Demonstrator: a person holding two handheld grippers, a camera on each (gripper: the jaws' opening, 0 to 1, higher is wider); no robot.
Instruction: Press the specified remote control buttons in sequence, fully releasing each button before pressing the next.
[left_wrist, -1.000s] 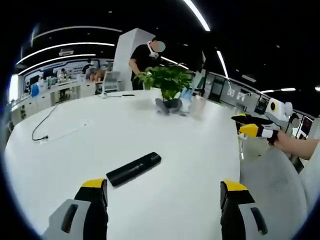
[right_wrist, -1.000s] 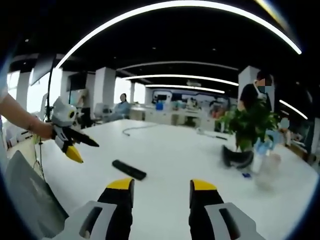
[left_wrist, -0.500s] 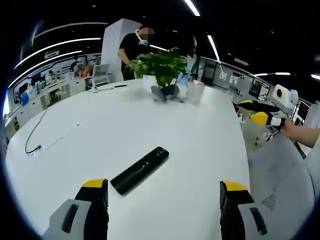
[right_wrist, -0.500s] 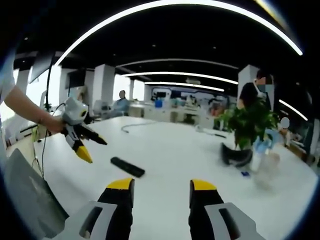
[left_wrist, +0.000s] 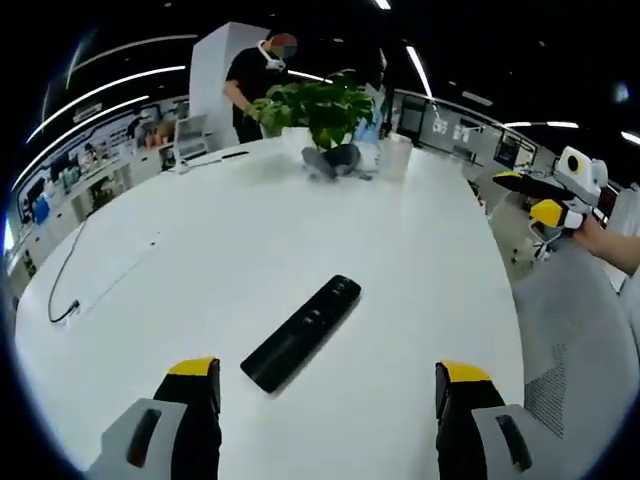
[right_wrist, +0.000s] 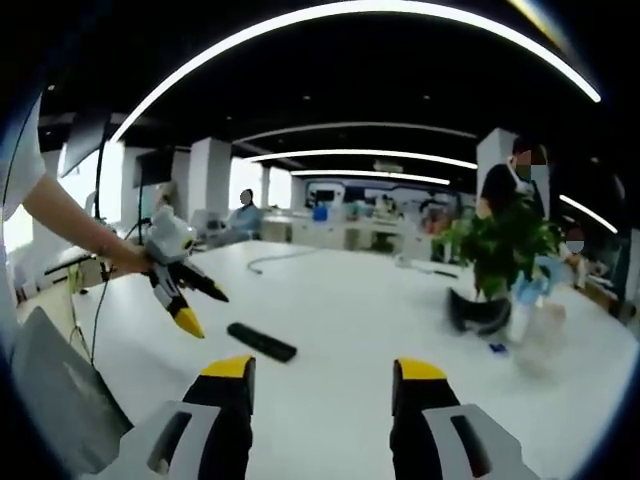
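Observation:
A long black remote control (left_wrist: 301, 331) lies flat on the white table (left_wrist: 230, 230), slanting up to the right. My left gripper (left_wrist: 327, 385) hangs open just above the table, its yellow-tipped jaws wide apart on either side of the remote's near end. In the right gripper view the same remote (right_wrist: 261, 341) lies ahead to the left, and the left gripper (right_wrist: 188, 300) hovers over its left end, open, held by a hand. My right gripper (right_wrist: 326, 370) is open and holds nothing; it also appears at the table's far right edge, right gripper (left_wrist: 548, 198).
A potted green plant (left_wrist: 322, 110) with a dark object and a clear cup beside it stands at the table's far side. A black cable (left_wrist: 85, 275) trails across the left of the table. A grey chair back (left_wrist: 575, 340) is at the right. A person (left_wrist: 258, 75) stands behind the plant.
My left gripper has moved forward and lower toward the remote, which now lies larger and closer between its jaws. In the right gripper view it has shifted right, nearer the remote.

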